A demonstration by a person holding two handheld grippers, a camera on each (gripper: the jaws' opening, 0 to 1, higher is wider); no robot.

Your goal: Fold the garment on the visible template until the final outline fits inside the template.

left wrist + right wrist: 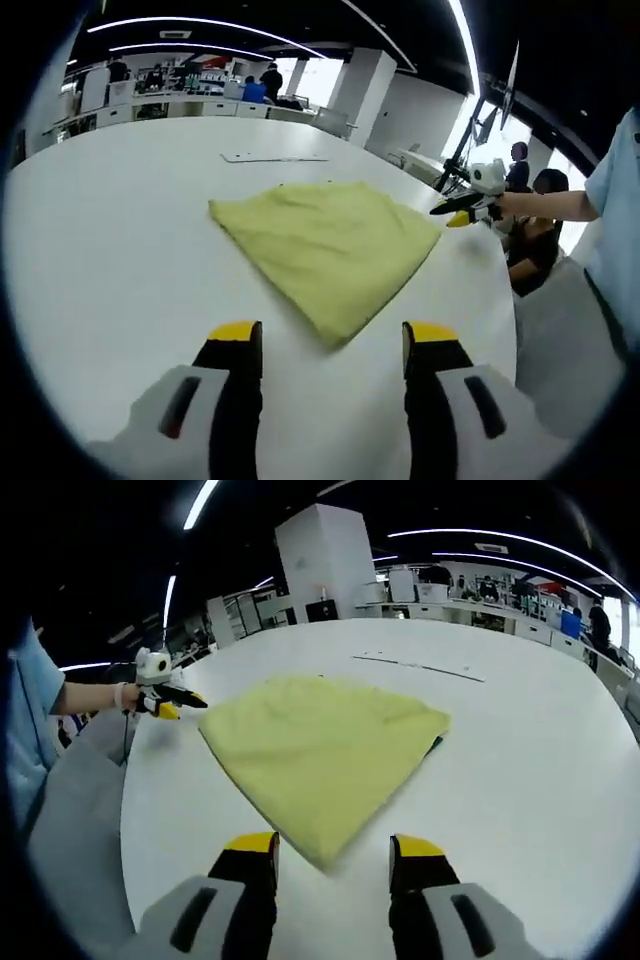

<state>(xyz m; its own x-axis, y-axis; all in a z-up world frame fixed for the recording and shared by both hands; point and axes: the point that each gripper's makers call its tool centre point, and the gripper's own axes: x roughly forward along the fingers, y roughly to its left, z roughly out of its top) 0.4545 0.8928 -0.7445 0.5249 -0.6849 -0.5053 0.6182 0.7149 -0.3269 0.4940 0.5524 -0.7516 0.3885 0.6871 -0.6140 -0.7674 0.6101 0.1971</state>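
Left gripper view: left gripper [332,345] has its jaws spread wide, yellow tips apart and nothing between them; they hover just short of the near corner of the garment [325,245], which points toward 6 o'clock. Right gripper view: right gripper [332,852] likewise wide open and empty, its tips flanking the nearest corner of the garment [320,745] without touching it, as far as can be told. Each gripper also shows in the other's view at the cloth's far edge: the right one at 2 o'clock in the left view, the left one at 10 o'clock in the right view, both held by a hand. The garment is a yellow cloth lying flat in a roughly four-sided folded shape near the middle of the white table [110,250]. A dark edge peeks from under the cloth at 3 o'clock in the right view, possibly the template [436,744]; its outline is otherwise covered, so the fit cannot be judged. Judgement: the cloth is light, soft and limp; it will sag and slide on the smooth top. Pinch corners or the folded edge, through all layers, and lift low.
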